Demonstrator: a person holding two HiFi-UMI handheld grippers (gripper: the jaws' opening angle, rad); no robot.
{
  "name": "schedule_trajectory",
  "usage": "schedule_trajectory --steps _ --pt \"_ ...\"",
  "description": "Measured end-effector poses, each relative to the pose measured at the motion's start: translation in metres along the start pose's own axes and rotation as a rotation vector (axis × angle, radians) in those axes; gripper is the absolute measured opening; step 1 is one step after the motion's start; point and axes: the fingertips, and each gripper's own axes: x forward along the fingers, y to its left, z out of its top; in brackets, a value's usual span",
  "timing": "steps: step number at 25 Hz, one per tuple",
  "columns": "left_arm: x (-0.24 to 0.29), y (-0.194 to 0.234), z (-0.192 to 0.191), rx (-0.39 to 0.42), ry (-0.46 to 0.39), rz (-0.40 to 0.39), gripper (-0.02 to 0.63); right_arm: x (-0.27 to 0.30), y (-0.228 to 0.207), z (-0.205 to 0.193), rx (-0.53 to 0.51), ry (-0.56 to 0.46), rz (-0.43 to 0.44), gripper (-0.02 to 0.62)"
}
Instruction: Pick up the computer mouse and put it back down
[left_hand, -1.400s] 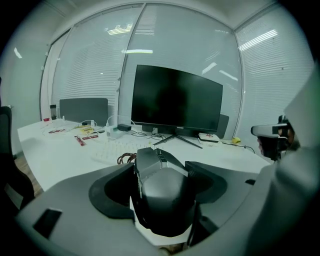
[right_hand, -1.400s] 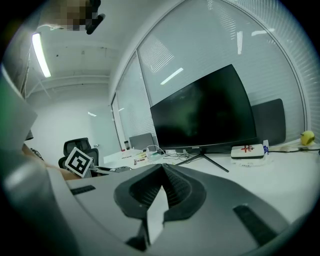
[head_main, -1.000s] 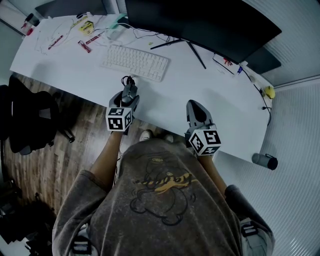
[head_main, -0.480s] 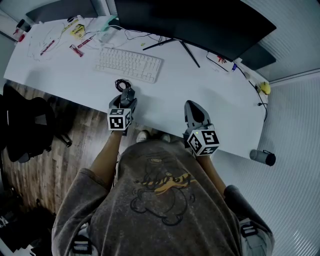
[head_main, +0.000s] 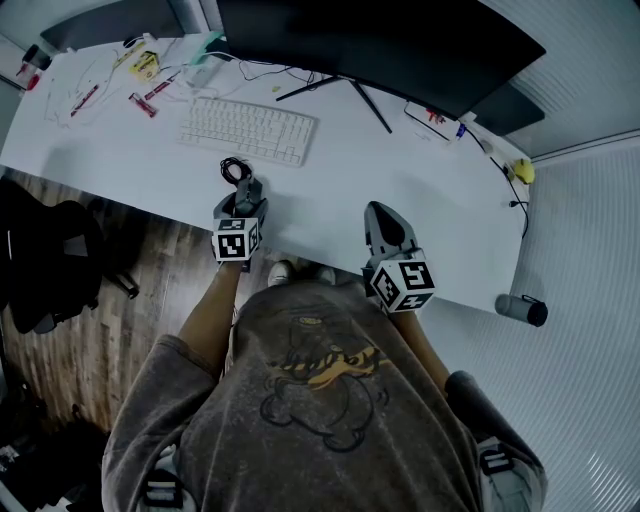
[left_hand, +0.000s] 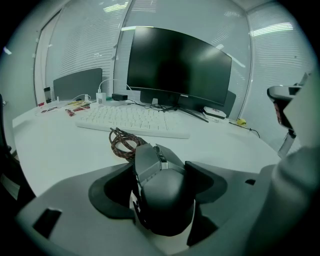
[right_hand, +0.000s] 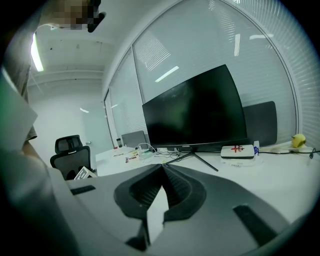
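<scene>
Two grippers are over the white desk (head_main: 130, 150): the left gripper (left_hand: 160, 167) is pinching the grey computer mouse (left_hand: 162, 197) by its sides, pads pressed on both flanks, right at the desk's near edge, though I can't tell if it's actually resting on the surface. Its braided cable (left_hand: 122, 142) sits coiled at about 11 o'clock of the mouse, with the white keyboard (head_main: 247, 130) at 12 o'clock and the dark monitor (head_main: 380, 45) beyond that. Right gripper (right_hand: 161, 167) is off at 4 o'clock of the left one, jaws pressed together with nothing in them
</scene>
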Motion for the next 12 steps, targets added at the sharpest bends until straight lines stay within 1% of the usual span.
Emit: schedule_trajectory --steps 6,9,12 --pt "0.003 0.000 -0.003 0.010 0.013 0.022 0.330 -0.001 -0.002 0.000 -0.003 0.004 -0.001 0.008" --pt "0.002 0.000 0.000 0.001 0.001 0.025 0.330 -0.002 -0.001 0.000 -0.003 0.003 0.000 0.008" --pt "-0.002 0.000 0.007 0.019 -0.009 0.020 0.330 -0.001 -0.001 0.001 -0.004 0.001 0.004 0.008"
